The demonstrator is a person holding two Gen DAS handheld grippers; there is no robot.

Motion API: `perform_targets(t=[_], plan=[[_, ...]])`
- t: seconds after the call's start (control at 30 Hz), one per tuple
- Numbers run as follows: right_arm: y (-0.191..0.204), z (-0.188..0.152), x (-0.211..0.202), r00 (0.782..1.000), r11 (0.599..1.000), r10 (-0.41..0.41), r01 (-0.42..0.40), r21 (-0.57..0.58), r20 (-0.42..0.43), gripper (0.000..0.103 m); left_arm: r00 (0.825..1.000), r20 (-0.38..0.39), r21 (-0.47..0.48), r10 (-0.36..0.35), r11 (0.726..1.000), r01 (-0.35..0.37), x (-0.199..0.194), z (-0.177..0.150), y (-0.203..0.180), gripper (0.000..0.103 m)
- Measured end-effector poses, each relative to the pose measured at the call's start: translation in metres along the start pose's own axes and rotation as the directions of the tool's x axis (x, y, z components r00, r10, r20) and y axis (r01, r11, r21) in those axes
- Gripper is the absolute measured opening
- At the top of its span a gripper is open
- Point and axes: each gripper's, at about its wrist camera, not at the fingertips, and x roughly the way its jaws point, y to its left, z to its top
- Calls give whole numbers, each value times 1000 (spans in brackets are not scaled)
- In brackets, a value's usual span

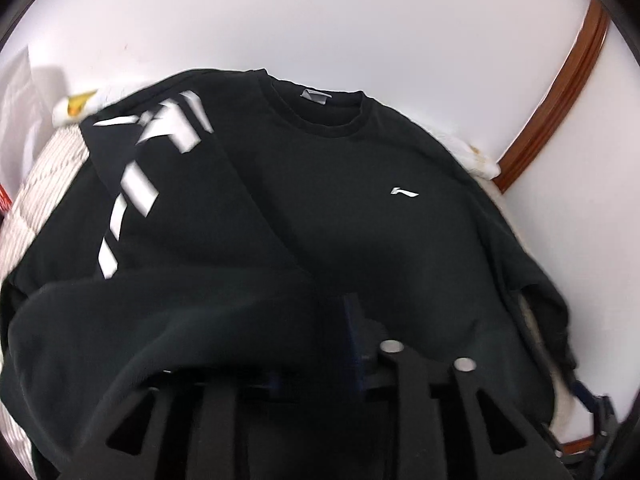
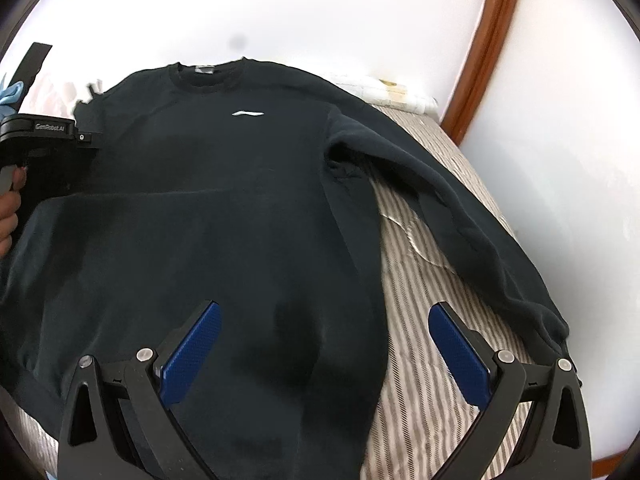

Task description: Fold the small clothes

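A black long-sleeved sweatshirt [image 2: 248,200] with a small white chest logo lies face up on a striped bed [image 2: 424,264]. In the left wrist view the sweatshirt [image 1: 340,208] has its left sleeve [image 1: 132,184], with white stripes, folded over the body. My left gripper [image 1: 352,344] is shut on a black fold of the sweatshirt and holds it over the body; its body also shows in the right wrist view [image 2: 44,148]. My right gripper [image 2: 324,344] is open and empty above the lower hem. The right sleeve [image 2: 460,200] lies spread out to the right.
A white wall [image 2: 320,12] stands behind the bed. A brown wooden frame [image 2: 484,40] runs up at the right. A white pillow edge [image 2: 392,90] lies by the collar. A white and yellow thing [image 1: 76,106] sits at the far left.
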Motion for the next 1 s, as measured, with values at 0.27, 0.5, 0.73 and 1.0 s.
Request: perform_targets(t=[0.27,0.5,0.73,1.0], plan=[[60,35,-8,979,978,200,-198,-60,37,59,990,127,-68,-66,995,75,-85,-24,39,69],[158,60,-22,941,925,331,-310,-221,68,57,968,197,-153,154,980,-125,-155,-53,112,78],[258,76,-10,940,877,328,-267,-398,92,62,956,132,-225,263,947,-229,-167,-73,176,78],[304,72,24,970,810,146,-3,-586,197,62,966,77,-264,247,939,-219,-135,-80,210,78]])
